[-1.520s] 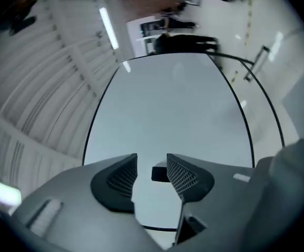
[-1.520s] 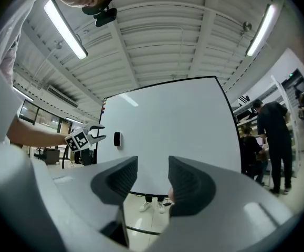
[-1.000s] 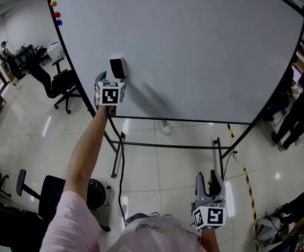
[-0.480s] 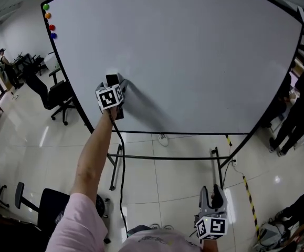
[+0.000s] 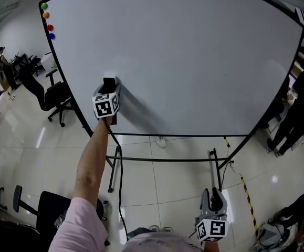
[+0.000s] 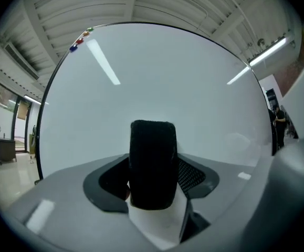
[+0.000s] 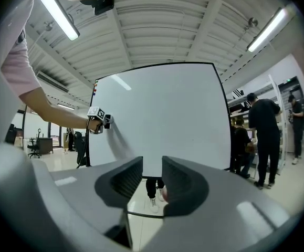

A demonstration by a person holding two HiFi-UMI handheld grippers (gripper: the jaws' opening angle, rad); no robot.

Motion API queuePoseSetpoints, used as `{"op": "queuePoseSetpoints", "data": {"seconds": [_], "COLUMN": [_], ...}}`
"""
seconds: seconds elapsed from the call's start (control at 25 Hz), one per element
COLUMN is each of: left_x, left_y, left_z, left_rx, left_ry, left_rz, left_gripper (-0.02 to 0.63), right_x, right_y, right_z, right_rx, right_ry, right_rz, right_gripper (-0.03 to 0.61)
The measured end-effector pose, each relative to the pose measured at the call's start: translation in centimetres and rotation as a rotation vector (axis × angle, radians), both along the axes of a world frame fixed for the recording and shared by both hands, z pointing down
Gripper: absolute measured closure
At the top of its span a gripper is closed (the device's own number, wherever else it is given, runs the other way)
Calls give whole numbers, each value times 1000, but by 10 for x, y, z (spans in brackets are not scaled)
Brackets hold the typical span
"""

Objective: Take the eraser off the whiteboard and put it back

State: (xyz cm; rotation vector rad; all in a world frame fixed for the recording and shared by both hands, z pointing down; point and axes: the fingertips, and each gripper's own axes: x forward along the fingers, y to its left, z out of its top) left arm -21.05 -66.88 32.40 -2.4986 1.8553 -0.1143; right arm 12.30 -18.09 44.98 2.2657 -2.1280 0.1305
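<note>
One arm (image 5: 91, 161) outstretched; left gripper (image 5: 109, 88) jaws just closed on eraser (image 6: 152, 164)

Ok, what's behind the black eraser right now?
The white whiteboard fills the view behind the black rectangular eraser. The left gripper's jaws, which have just been closing, clamp its sides. Its far face is covered, so contact with the board cannot be seen.
</note>
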Motion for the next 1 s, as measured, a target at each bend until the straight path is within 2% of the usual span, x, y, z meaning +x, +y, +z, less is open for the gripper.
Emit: {"op": "queuePoseSetpoints", "data": {"seconds": [0.08,0.2,0.32,0.4,0.52,0.64,0.84,1.0], "left_x": [0,3,-8,-16,-26,-44,-69,-64], "left_y": [2,24,90,133,173,216,314,365], "left_z": [1,-6,-5,10,27,31,25,21], "left_rx": [-3,24,65,49,7,-1,63,62], "left_ry": [-12,34,104,121,172,216,207,164], "left_rz": [9,64,116,126,112,90,52,6], "left_gripper": [345,345,347,345,345,345,345,345], "right_x": [-5,-16,-28,-33,-39,-49,-51,-38], "right_y": [-2,-1,5,8,8,7,14,32], "right_z": [0,-2,-5,-3,-1,-5,-22,-29], "right_rx": [-6,-8,-3,-7,-13,3,78,103], "right_ry": [4,17,31,38,35,32,19,-3], "right_rz": [-10,-25,-49,-61,-90,-121,-159,-185], "right_gripper": [460,462,462,462,462,462,462,463]}}
